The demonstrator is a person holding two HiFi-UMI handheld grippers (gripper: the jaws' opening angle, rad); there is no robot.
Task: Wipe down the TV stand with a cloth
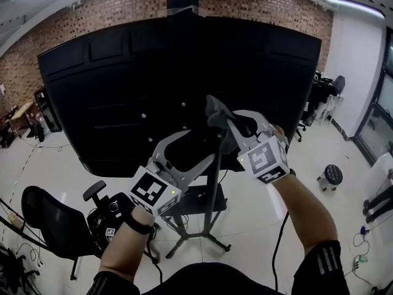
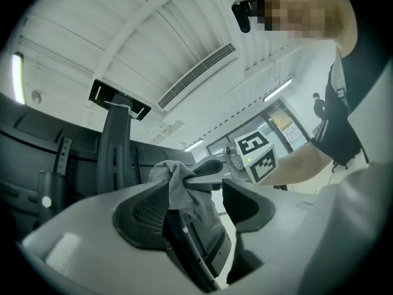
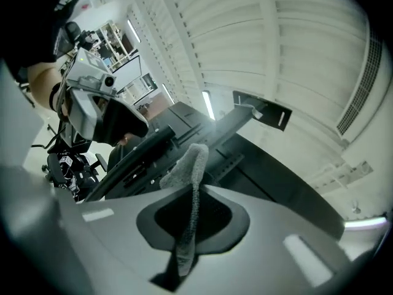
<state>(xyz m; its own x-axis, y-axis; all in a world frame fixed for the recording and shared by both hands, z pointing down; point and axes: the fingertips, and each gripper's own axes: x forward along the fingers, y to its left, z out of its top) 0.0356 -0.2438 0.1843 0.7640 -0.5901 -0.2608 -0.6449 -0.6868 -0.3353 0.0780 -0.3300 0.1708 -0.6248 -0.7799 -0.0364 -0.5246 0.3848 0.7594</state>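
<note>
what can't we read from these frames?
- Head view: whether the cloth touches the stand pole; the right gripper and the dark TV back mask the contact.
- Left gripper view: the pole's lower run, hidden behind the left gripper body.
- All views: dirt on the pole, too dark to see.

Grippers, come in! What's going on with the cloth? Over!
Right gripper shut on cloth. Left gripper open at stand pole. Cloth up by TV's back. Nothing blocking.
</note>
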